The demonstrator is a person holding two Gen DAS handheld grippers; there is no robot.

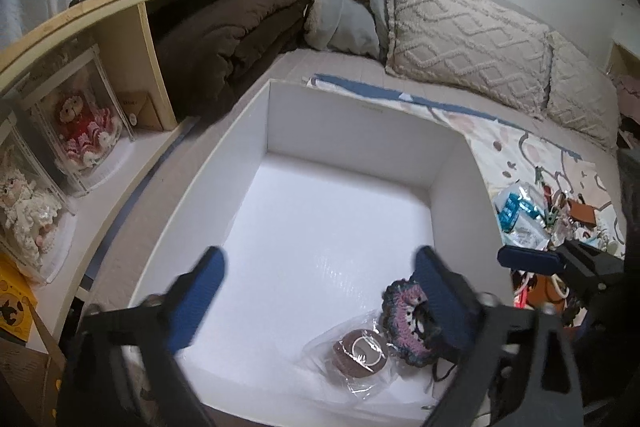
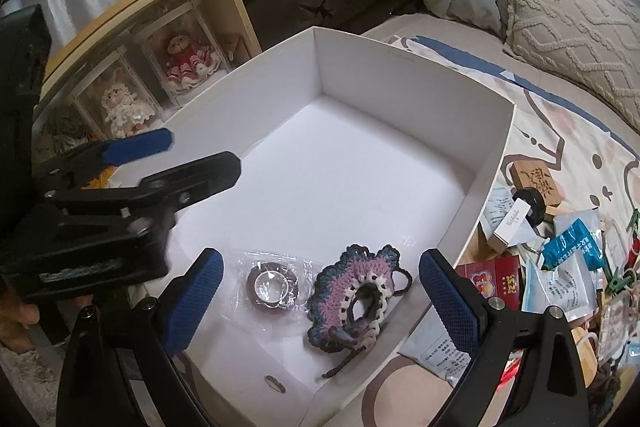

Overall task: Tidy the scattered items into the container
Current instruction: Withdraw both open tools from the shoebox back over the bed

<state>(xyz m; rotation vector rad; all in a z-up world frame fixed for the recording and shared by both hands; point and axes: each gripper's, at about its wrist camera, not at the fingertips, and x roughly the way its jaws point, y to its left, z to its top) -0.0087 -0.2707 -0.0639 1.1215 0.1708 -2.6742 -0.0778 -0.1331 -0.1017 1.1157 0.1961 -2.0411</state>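
A white open box (image 1: 276,115) (image 2: 492,155) sits on the bed. Inside it lie a crocheted purple-and-blue piece (image 2: 352,291) (image 1: 404,323) and a roll of brown tape in a clear bag (image 2: 272,283) (image 1: 360,351). My left gripper (image 1: 320,275) (image 2: 200,155) is open and empty above the box's near part. My right gripper (image 2: 320,279) is open and empty, over the crocheted piece and the tape; one of its fingers (image 1: 528,259) shows in the left wrist view. A pile of scattered items (image 2: 560,263) (image 1: 540,211) lies on the bed right of the box.
The pile holds blue-and-white sachets (image 2: 572,247), a red packet (image 2: 496,279), a wooden block (image 2: 536,179), a small white box (image 2: 512,223). A wooden shelf (image 1: 104,11) with dolls (image 2: 188,63) stands left. Pillows (image 1: 468,39) and a brown duvet (image 1: 224,43) lie behind.
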